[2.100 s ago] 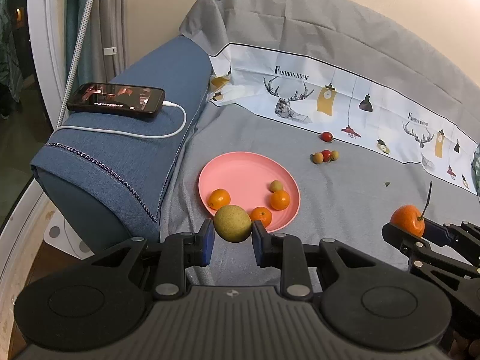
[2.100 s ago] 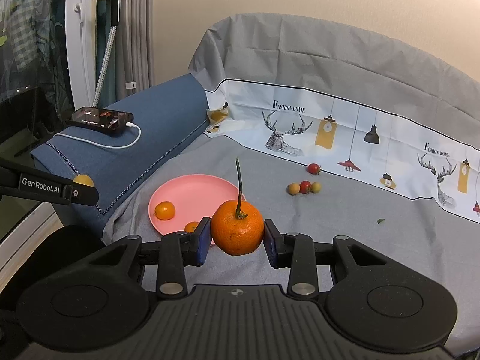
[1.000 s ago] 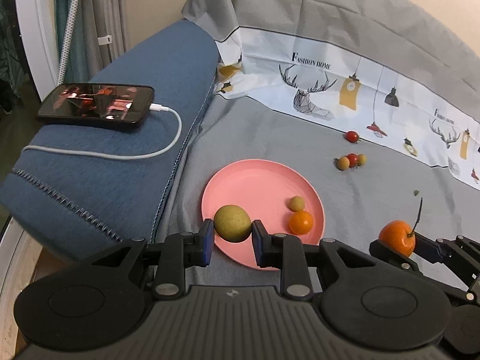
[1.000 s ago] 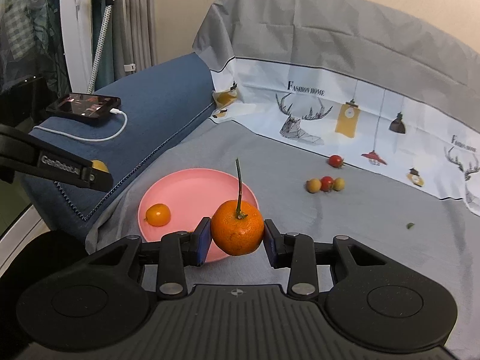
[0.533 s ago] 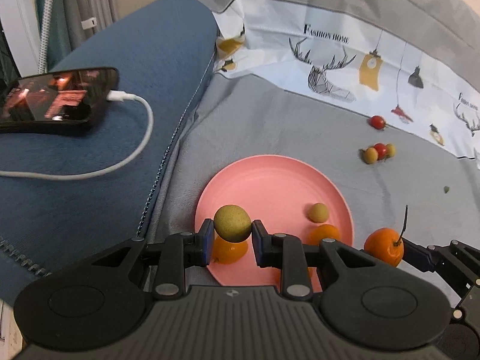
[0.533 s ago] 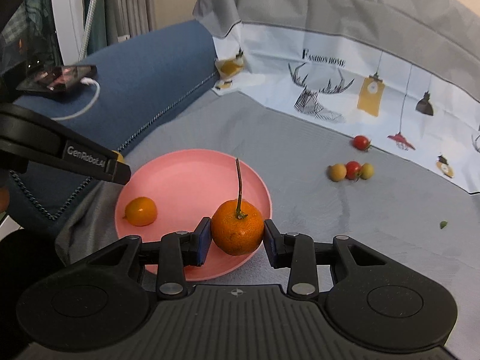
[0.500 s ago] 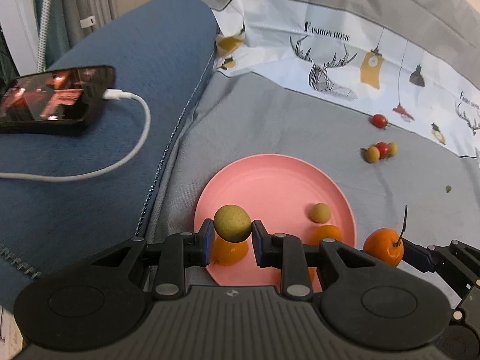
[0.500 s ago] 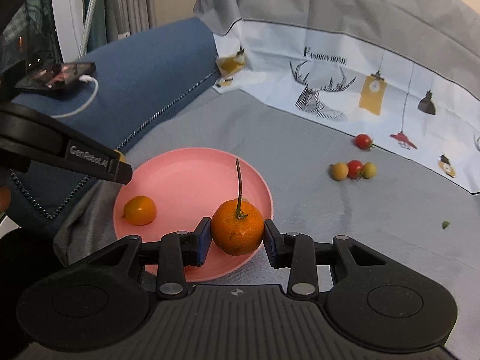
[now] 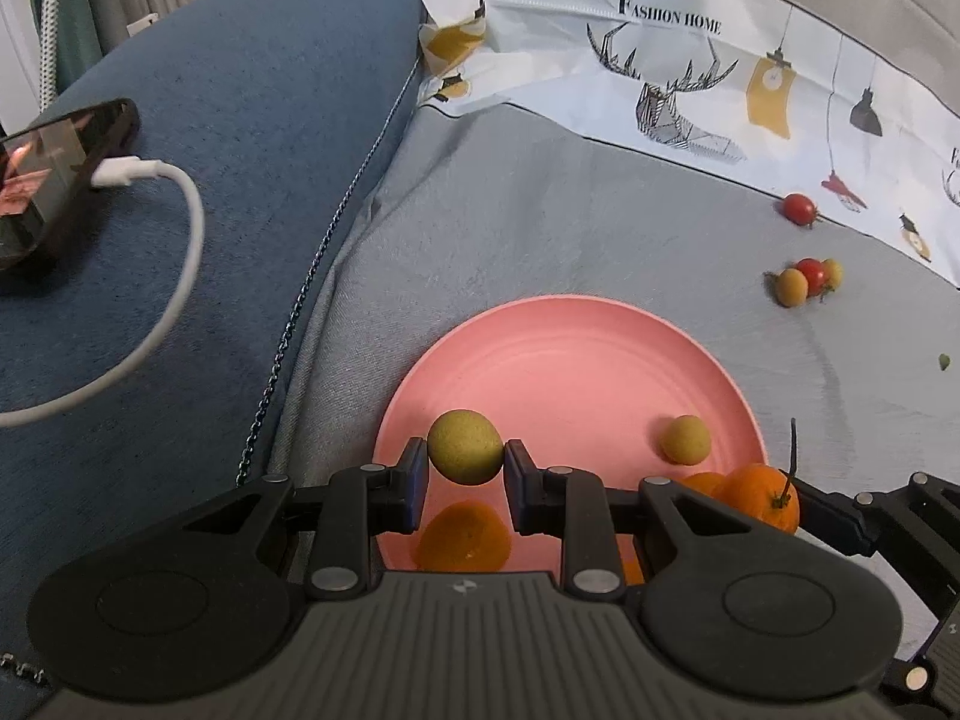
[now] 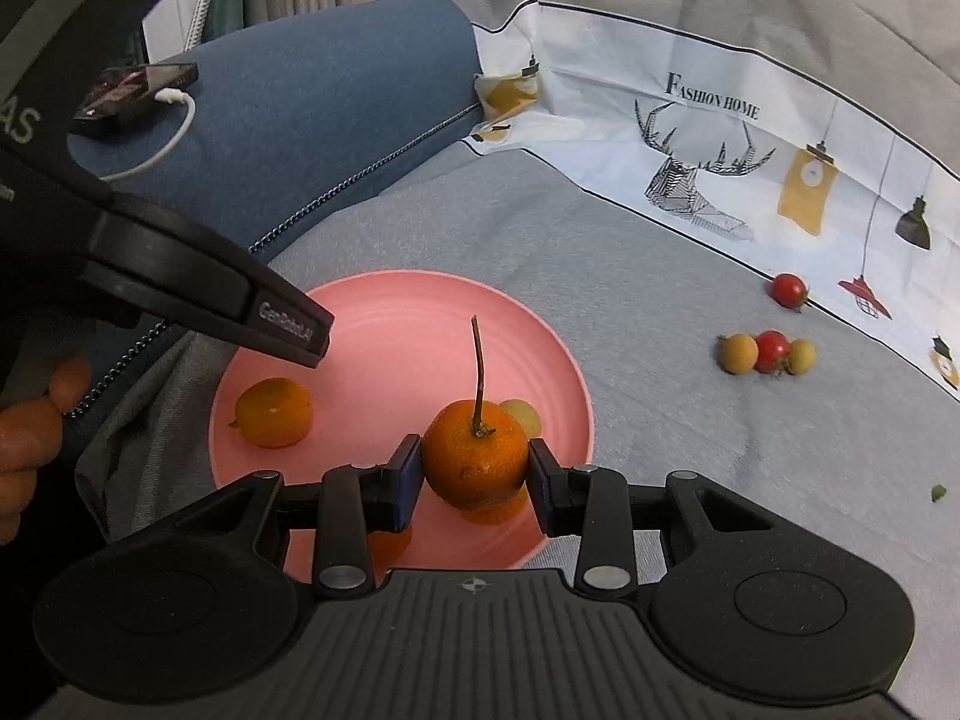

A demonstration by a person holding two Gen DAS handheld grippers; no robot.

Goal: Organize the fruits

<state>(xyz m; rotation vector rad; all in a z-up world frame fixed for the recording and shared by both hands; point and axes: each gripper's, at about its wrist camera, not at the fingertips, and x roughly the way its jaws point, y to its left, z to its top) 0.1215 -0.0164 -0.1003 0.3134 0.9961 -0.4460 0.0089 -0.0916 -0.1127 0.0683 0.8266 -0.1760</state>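
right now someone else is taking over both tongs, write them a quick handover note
Left tongs: shut on the green-yellow fruit, over the near left of the pink plate.
Right tongs: shut on the stemmed orange, over the plate's near right.
Done: three oranges and a small yellowish fruit lie on the plate.
Left: release both held fruits onto the plate, then fetch the lone red tomato and the cluster of three small fruits from the grey cover.

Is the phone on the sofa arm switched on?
On: the phone has a lit screen showing a picture, with a white cable plugged in.
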